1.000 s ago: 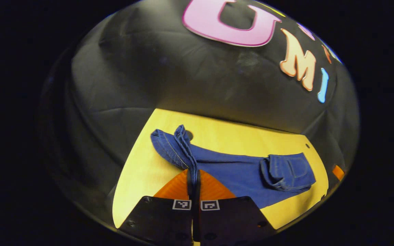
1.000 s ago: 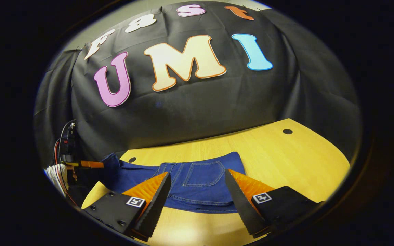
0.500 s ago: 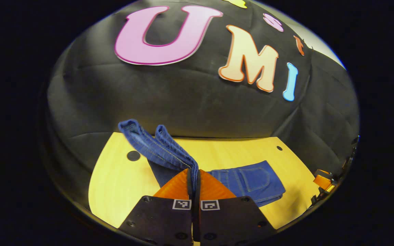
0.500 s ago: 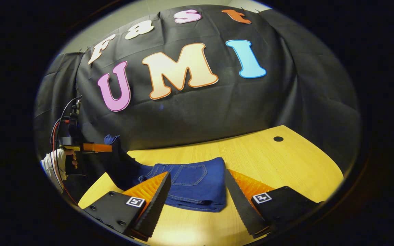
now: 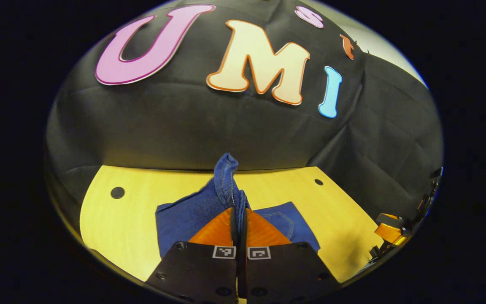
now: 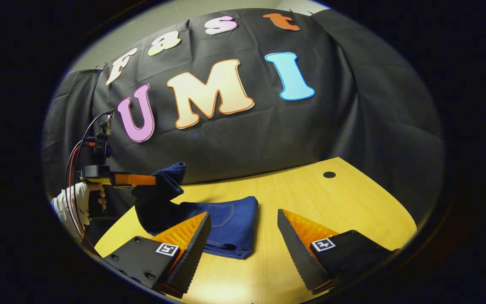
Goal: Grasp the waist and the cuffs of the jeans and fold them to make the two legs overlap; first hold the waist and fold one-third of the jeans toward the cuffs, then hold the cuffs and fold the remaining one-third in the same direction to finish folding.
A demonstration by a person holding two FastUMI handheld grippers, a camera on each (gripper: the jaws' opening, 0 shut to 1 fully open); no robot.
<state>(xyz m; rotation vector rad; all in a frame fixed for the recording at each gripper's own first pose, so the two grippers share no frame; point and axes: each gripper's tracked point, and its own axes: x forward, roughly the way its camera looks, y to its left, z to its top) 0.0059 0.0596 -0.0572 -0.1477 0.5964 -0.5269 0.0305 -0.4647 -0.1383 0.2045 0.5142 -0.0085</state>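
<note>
My left gripper [image 5: 238, 215] pinches the cuffs [image 5: 226, 177], lifted over the jeans [image 6: 230, 221]; right gripper [image 6: 243, 242] spread, holding nothing.

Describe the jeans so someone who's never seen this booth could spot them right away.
Start at the yellow wooden table before the black cloth wall. The jeans lie on it as a folded dark blue denim bundle, one end lifted in the left tongs. Nothing else on the table is fabric.

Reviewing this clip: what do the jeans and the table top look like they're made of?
Jeans: blue denim by the look, matte, with pale contrast stitching along the seams and the pocket; soft enough to drape from the left gripper, whose jaws are shut on the cuffs.
Table: pale wood or a wood-look laminate, smooth with faint grain lines and a slight sheen; which of the two can't be told.
</note>
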